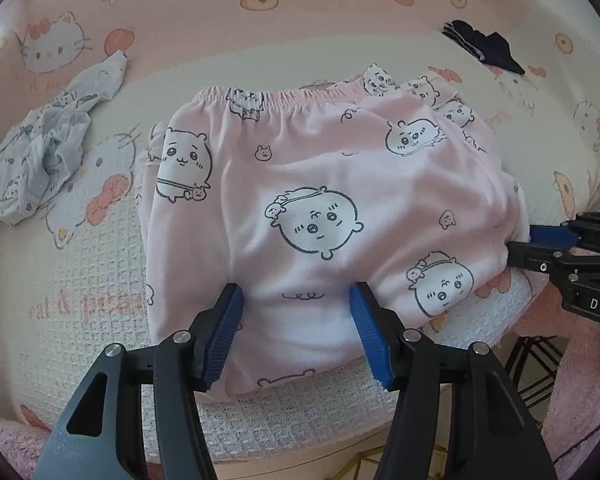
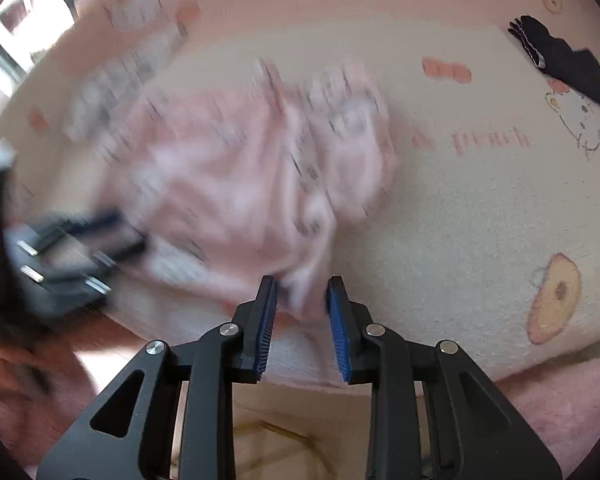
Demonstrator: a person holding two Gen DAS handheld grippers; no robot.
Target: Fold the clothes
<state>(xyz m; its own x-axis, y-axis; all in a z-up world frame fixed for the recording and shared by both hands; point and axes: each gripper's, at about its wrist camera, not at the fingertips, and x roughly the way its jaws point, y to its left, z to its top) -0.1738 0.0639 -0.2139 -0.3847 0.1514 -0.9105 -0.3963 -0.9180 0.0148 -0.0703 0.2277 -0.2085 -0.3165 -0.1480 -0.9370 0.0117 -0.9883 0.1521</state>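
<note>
Pink pants (image 1: 320,184) printed with cartoon faces lie folded on the towel-covered surface, waistband at the far side. My left gripper (image 1: 298,316) is open, its blue pads straddling the near edge of the pants without pinching them. From the right, my right gripper (image 1: 520,242) meets the pants' right edge, and wrinkles run toward it. In the blurred right wrist view, a bunch of the pink pants (image 2: 260,168) fills the gap between the pads of the right gripper (image 2: 302,304). The left gripper (image 2: 100,240) shows as a dark blur at the left.
A crumpled white patterned garment (image 1: 48,152) lies at the left. A dark navy garment (image 1: 484,48) (image 2: 560,60) sits at the far right. The cat-print towel (image 1: 100,280) ends close in front of both grippers. Fluffy pink fabric (image 1: 572,360) hangs at the lower right.
</note>
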